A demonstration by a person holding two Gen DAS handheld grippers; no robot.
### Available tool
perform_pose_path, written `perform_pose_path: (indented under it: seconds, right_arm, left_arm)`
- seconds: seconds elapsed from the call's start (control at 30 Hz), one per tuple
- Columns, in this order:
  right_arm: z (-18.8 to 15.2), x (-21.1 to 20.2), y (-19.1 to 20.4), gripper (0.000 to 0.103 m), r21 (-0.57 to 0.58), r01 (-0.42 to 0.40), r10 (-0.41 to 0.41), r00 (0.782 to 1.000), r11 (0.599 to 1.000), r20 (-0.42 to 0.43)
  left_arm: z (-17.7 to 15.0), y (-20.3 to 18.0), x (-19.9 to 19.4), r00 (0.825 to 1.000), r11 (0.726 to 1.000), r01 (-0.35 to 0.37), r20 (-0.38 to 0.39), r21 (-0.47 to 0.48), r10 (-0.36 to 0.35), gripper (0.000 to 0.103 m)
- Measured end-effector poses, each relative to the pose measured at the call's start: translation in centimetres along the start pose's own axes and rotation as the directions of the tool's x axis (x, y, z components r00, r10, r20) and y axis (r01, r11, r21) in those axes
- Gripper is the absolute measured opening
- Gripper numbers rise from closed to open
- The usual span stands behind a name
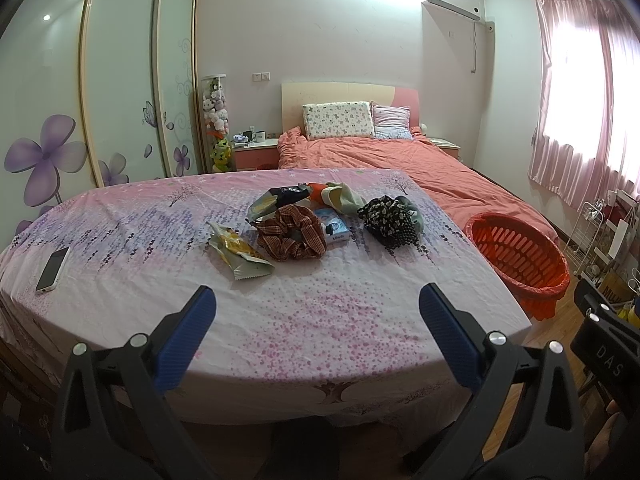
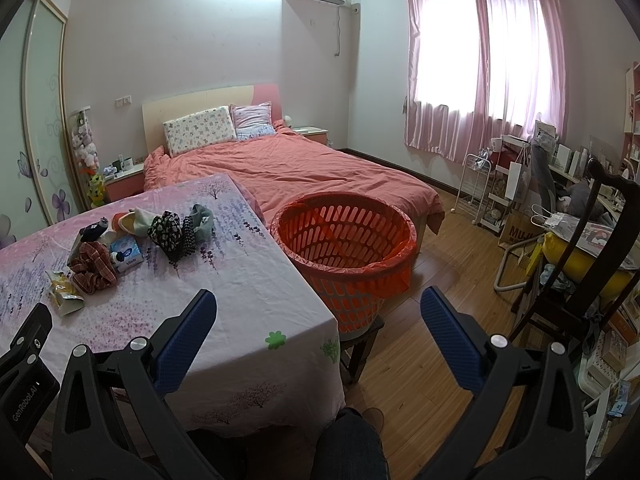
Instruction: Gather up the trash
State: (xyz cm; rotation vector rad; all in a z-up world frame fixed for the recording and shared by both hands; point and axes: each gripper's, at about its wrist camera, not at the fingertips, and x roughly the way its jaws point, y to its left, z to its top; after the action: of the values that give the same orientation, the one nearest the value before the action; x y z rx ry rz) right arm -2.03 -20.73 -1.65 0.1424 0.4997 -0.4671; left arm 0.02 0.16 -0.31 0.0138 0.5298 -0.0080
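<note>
Blue-padded jaws on both the left gripper (image 1: 316, 312) and right gripper (image 2: 318, 314) gape wide, holding nothing. Looks like nothing's collected yet: the yellow snack wrapper (image 1: 239, 251) and foil bag (image 1: 276, 199) sit mid-frame on the bench (image 1: 320, 320), and the orange basket (image 2: 348, 248), centre of the right view, looks empty.

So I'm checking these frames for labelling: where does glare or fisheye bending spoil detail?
Left wrist view: ceiling light and window blow out white; wardrobe doors bow strongly. Right wrist view: window is overexposed and corners vignette dark. The table items stay evenly lit and readable in both.
</note>
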Motion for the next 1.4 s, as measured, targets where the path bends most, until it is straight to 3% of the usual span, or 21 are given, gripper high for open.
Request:
perform_pose_path:
  seconds: [0.87, 1.03, 1.4]
  right_arm:
    - [0.0, 0.2, -0.1, 0.101, 0.002, 0.004, -0.004, 1.0, 1.0, -0.004]
    - [-0.1, 0.6, -0.4, 0.101, 0.006, 0.011, -0.011, 1.0, 1.0, 0.0]
    - [0.7, 4.5, 0.4, 0.101, 0.015, -0.044, 0.045, 0.998, 0.999, -0.045]
  left_arm:
    - [-0.1, -0.2, 0.1, 1.0, 1.0, 0.0, -0.005, -0.001, 0.0, 0.099]
    - [-0.6, -0.4, 1.9, 1.0, 1.0, -0.012, -0.02, -0.012, 0.011, 0.099]
    - [0.9, 7.3, 8.6, 0.983, 0.98, -0.145, -0.136, -0.137, 0.126, 0.099]
